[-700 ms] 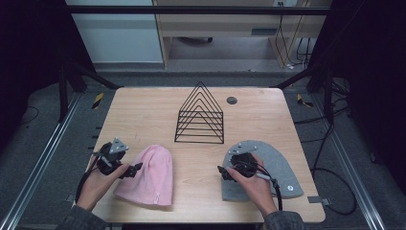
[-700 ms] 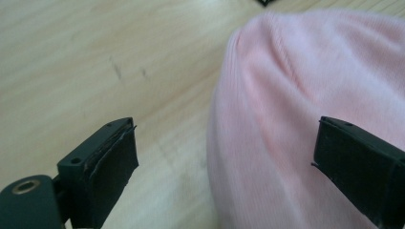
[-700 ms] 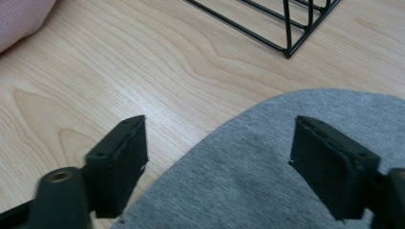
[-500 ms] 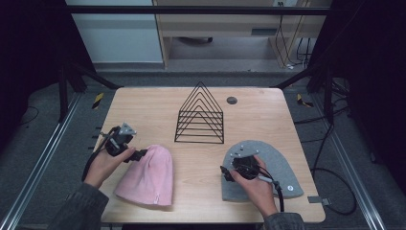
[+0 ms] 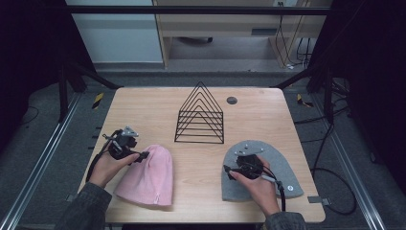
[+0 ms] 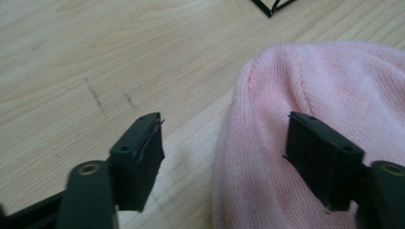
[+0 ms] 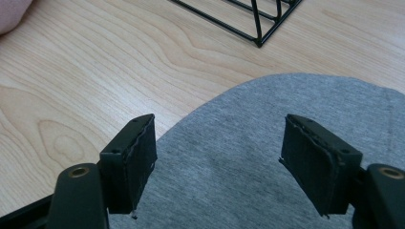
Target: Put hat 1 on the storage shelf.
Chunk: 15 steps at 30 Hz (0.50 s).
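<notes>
From the high view we see the pink hat (image 5: 148, 176) lying flat at about seven o'clock on the table (image 5: 153, 103), its rounded crown toward twelve o'clock and its open hem toward six, so its long axis runs nearly front to back. The grey hat (image 5: 282, 165) lies at about five o'clock, crown toward one o'clock. The wire rack (image 5: 200, 115) stands at the centre, well apart from both hats. Our left gripper (image 5: 139, 156) sits at the pink hat's ten o'clock edge; our right gripper (image 5: 229, 170) rests over the grey hat's nine o'clock edge.

In the left gripper view our jaws stand wide apart, straddling the pink hat's (image 6: 305, 109) crown edge with nothing pinched.

In the right gripper view the jaws are likewise spread, over the grey hat's (image 7: 267, 157) rim, gripping nothing.

We judge the work barely begun: both hats lie ungrasped on the wood, and the pinching and lifting remain.
</notes>
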Each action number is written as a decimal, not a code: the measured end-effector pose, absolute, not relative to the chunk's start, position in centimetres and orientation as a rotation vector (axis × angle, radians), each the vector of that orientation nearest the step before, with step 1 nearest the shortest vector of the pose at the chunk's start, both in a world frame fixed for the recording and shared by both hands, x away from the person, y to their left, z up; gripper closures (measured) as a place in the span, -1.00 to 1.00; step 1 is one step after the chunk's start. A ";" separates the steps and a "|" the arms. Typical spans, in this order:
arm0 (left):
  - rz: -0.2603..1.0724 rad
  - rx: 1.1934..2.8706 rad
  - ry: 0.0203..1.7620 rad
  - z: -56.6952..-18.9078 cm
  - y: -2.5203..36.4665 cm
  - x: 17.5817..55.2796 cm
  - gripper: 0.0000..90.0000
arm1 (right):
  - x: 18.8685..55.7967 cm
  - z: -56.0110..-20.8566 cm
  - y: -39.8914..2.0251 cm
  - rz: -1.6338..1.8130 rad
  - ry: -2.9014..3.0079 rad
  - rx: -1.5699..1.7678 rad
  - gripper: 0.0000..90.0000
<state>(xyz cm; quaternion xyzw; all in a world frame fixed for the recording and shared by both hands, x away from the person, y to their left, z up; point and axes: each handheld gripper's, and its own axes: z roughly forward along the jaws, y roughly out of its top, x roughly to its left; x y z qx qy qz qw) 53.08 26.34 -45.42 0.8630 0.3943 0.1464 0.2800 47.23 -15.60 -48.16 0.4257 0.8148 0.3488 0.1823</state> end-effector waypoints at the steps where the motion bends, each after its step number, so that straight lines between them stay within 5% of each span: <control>1: 0.398 2.330 1.049 -45.6 26.1 53.2 -0.29 | 47.3 -48.2 -15.6 0.981 2.301 1.206 -0.38; 8: 0.347 2.405 1.042 -47.0 24.9 53.6 -0.03 | 47.3 -48.3 -15.5 0.993 2.322 1.205 -0.39; 15: 0.334 2.435 1.012 -47.0 24.4 53.1 0.63 | 47.3 -48.2 -15.5 1.001 2.317 1.198 -0.38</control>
